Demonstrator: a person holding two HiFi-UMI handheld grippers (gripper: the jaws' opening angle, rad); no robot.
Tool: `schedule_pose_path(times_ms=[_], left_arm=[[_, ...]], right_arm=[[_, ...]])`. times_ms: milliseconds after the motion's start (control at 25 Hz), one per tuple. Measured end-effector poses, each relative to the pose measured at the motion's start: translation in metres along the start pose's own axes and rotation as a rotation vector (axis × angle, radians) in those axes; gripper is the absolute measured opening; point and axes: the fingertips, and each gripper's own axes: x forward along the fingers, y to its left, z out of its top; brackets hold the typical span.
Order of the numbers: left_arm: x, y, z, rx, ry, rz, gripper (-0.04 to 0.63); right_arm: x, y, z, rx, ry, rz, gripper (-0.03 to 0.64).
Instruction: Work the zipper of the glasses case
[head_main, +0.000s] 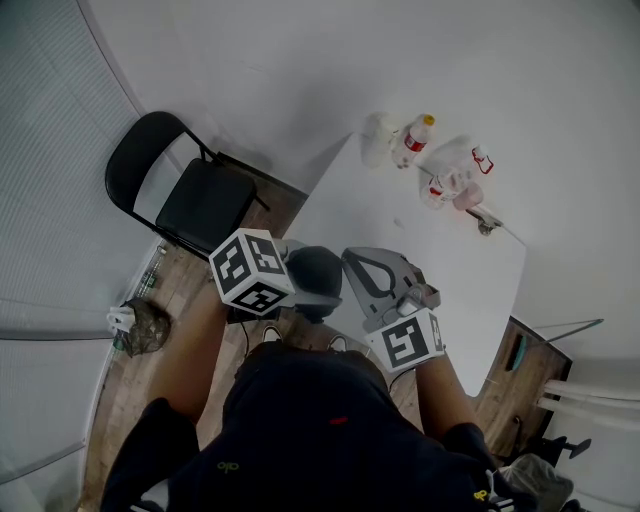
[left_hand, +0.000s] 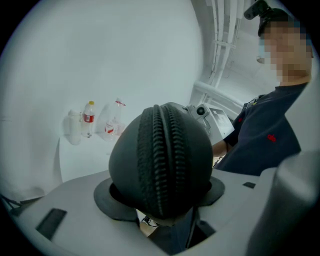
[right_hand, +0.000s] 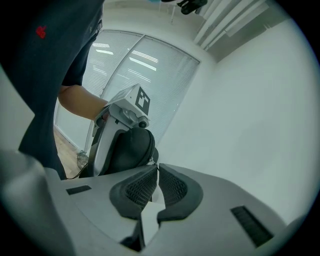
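Observation:
A black, egg-shaped glasses case (left_hand: 160, 160) is held end-on in my left gripper (left_hand: 160, 197), with its zipper track running up the middle toward the camera. The pads (left_hand: 107, 200) press on its two sides. In the head view the case (head_main: 318, 272) hangs in front of the person's chest, off the table, beside the left gripper (head_main: 300, 290). My right gripper (right_hand: 157, 167) is shut, and its tips meet right at the edge of the case (right_hand: 131, 150). I cannot make out whether they pinch the zipper pull. From above, the right gripper (head_main: 350, 262) comes in from the right.
A white table (head_main: 420, 240) stretches ahead, with bottles (head_main: 412, 140) and clear plastic items (head_main: 455, 180) at its far end. A black folding chair (head_main: 195, 195) stands at the left on the wooden floor, with a small bag (head_main: 145, 325) near it.

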Motion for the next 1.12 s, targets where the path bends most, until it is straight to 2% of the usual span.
schedule_pose_path(times_ms=[280,520,600,720,800,880,960,1120], left_arm=[[0.016,0.01,-0.019,0.046,0.117,0.078,0.281],[0.022,0.025,-0.027,0.147,0.173,0.216,0.281],[0.02,0.03,-0.025,0.205,0.175,0.278,0.281],[0.012,0.042,-0.013,0.351,0.135,0.427,0.281],[0.004,0.048,0.0,0.437,0.084,0.519,0.279],[-0.006,0.05,0.013,0.494,0.022,0.582,0.278],[-0.015,0.049,0.027,0.538,-0.04,0.63,0.278],[-0.031,0.047,0.049,0.657,-0.119,0.737,0.275]], right_arm=[[0.001,0.003,-0.008,-0.069,0.042,0.004,0.021],[0.0,0.005,-0.012,-0.088,0.059,0.002,0.023],[-0.001,0.003,-0.011,-0.103,0.064,-0.009,0.023],[-0.002,-0.001,-0.005,-0.065,0.035,-0.019,0.023],[-0.004,-0.007,0.005,0.045,-0.049,-0.016,0.023],[-0.009,-0.015,0.013,0.262,-0.158,0.005,0.023],[-0.017,-0.019,0.009,0.459,-0.213,0.064,0.023],[-0.029,-0.026,0.007,0.763,-0.337,0.191,0.023]])
